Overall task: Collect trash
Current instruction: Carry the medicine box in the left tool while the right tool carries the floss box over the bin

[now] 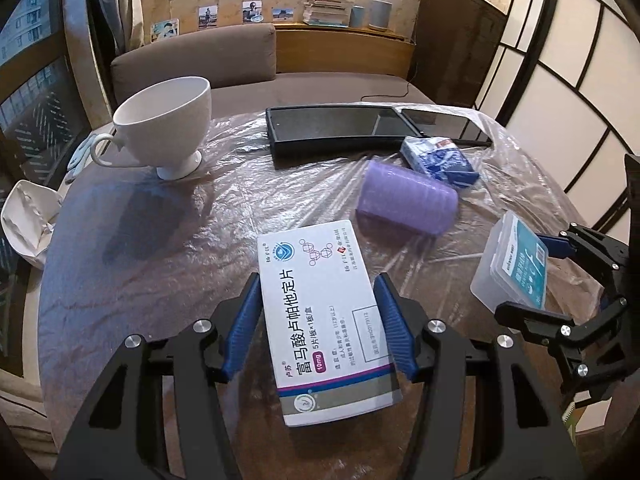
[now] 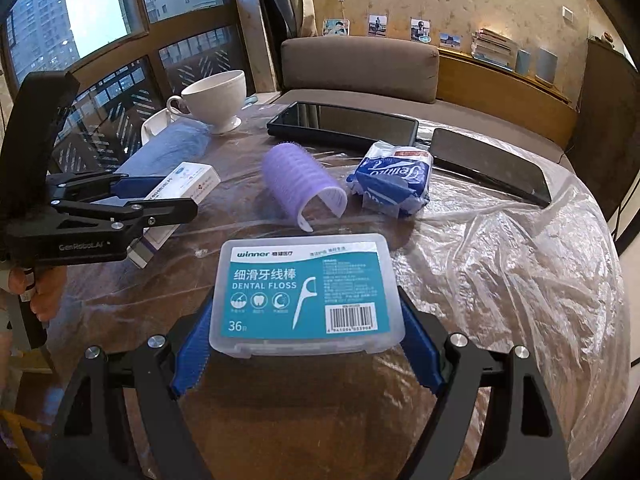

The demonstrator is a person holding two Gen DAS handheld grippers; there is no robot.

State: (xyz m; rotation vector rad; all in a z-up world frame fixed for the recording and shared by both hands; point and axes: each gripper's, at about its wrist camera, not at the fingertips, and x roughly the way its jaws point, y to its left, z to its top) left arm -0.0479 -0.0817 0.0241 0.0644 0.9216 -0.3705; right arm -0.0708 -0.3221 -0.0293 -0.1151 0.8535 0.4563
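A white medicine box (image 1: 320,312) with a purple stripe sits between the blue pads of my left gripper (image 1: 319,280), which is shut on its long sides and holds it just above the table. From the right wrist view, that left gripper (image 2: 176,194) and the medicine box (image 2: 192,176) show at the left. My right gripper (image 2: 305,296) is shut on a clear dental floss box (image 2: 304,292) with a teal label. In the left wrist view, the floss box (image 1: 516,264) and the right gripper (image 1: 524,276) appear at the right edge.
The round table (image 1: 132,280) is covered with crinkled plastic film. On it lie a purple hair roller (image 1: 406,204), a blue tissue pack (image 1: 440,160), a black tablet (image 1: 336,128), a dark phone (image 1: 444,120) and a white footed cup (image 1: 168,120). A crumpled white bag (image 1: 28,224) sits at the left edge. A sofa is behind.
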